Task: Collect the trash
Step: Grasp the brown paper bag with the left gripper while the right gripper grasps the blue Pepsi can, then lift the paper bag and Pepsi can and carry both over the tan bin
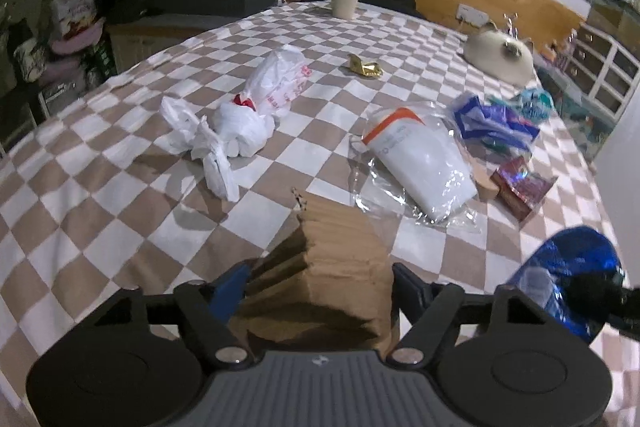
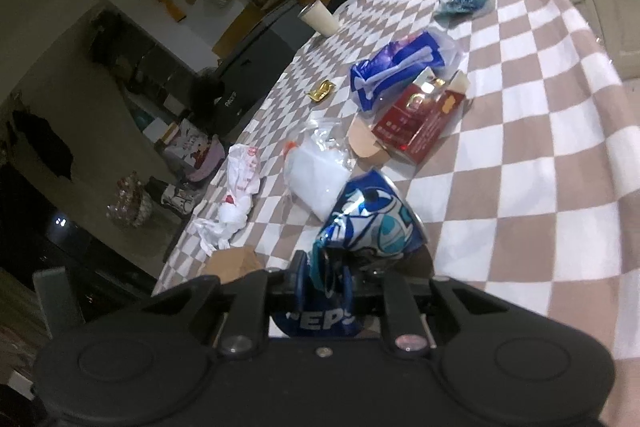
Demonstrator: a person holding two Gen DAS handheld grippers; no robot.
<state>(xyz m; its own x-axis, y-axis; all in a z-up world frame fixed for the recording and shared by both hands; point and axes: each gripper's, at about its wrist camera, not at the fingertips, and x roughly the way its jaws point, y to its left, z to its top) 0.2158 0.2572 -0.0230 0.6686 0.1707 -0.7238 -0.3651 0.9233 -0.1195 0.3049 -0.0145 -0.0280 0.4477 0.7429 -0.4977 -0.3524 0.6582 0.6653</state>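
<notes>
Dim indoor light falls on the checkered cloth (image 1: 120,211), leaving the room's corners near black. Soft shadows trail toward the viewer from the white plastic bag (image 1: 240,123). Glare sparkles on the clear wrapper (image 1: 416,163) and the crushed blue can (image 2: 372,223) (slightly smeared by motion). The fisheye bows the far wall, and the frame edges vignette; background shelves blur.

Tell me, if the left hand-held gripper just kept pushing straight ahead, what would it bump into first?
The brown paper bag, which already sits between the left hand-held gripper's fingers. Beyond it, probably bare checkered tablecloth, though depth is hard to judge.
</notes>
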